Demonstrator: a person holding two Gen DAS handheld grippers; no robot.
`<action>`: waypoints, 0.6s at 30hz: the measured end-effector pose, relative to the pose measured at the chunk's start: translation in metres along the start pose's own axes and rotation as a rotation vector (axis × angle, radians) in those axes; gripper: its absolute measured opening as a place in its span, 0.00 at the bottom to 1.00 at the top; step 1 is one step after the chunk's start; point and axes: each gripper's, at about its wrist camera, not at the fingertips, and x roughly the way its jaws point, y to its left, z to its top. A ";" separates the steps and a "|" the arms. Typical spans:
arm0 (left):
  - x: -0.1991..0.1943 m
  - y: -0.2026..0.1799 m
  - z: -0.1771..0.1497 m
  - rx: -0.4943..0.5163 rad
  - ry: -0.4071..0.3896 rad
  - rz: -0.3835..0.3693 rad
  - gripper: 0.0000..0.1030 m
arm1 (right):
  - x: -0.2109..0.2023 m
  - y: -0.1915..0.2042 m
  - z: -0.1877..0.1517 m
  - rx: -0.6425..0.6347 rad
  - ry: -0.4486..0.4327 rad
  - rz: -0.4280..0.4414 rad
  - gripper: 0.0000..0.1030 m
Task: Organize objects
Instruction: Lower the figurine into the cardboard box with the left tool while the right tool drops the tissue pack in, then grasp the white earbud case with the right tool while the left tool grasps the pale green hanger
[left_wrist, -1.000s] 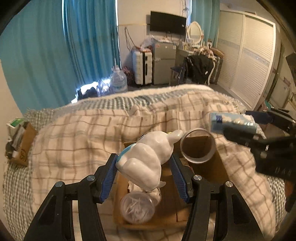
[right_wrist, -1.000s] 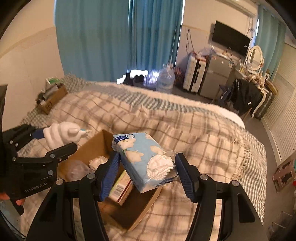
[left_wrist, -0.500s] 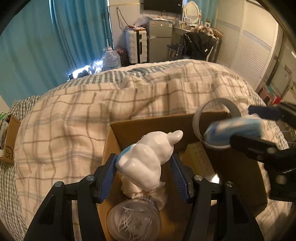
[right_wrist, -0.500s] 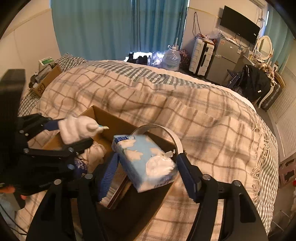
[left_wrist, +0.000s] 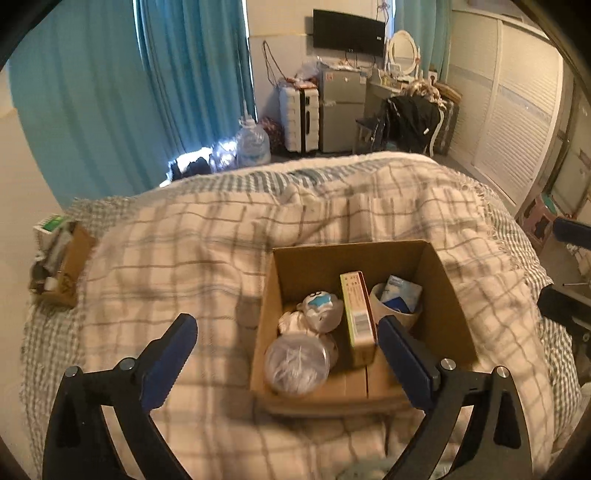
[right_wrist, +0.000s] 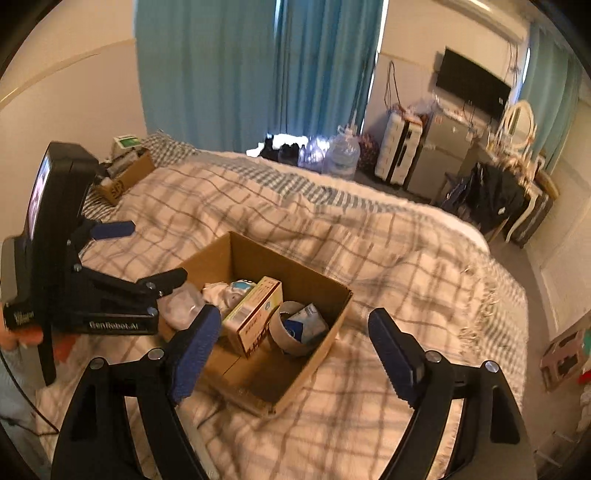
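Surroundings: a plaid blanket (left_wrist: 192, 258) covered the bed; a small side carton (left_wrist: 64, 266) of odds and ends sat at its far left edge, well apart from the main box; a water jug (left_wrist: 253, 142) stood on the floor by the teal curtains (left_wrist: 192, 74)
Box: one open cardboard box (left_wrist: 439, 295) lay on the blanket, nothing over its mouth
Contents: one white bunny figure (left_wrist: 319, 312) against one clear round container (left_wrist: 297, 363) on the left side; one upright flat carton (left_wrist: 356, 314) in the middle; one tape ring (right_wrist: 286, 328) on the right with one blue tissue pack (left_wrist: 400, 293) tucked inside it, though blur made the ring's edge hard to read
Left gripper (left_wrist: 284, 343): spread wide and holding nothing, hovering over the box's near left corner
Right gripper (right_wrist: 291, 341): spread wide and holding nothing, raised above the box's near right side, touching nothing
Count: two grippers, five items in the box
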 end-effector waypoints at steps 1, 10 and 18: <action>-0.014 0.000 -0.006 0.007 -0.011 -0.003 0.98 | -0.013 0.005 -0.003 -0.015 -0.012 -0.009 0.79; -0.076 -0.003 -0.069 0.017 -0.018 0.010 1.00 | -0.088 0.047 -0.041 -0.071 -0.081 -0.051 0.83; -0.063 -0.003 -0.149 -0.073 0.014 0.014 1.00 | -0.067 0.080 -0.108 -0.037 -0.043 -0.047 0.85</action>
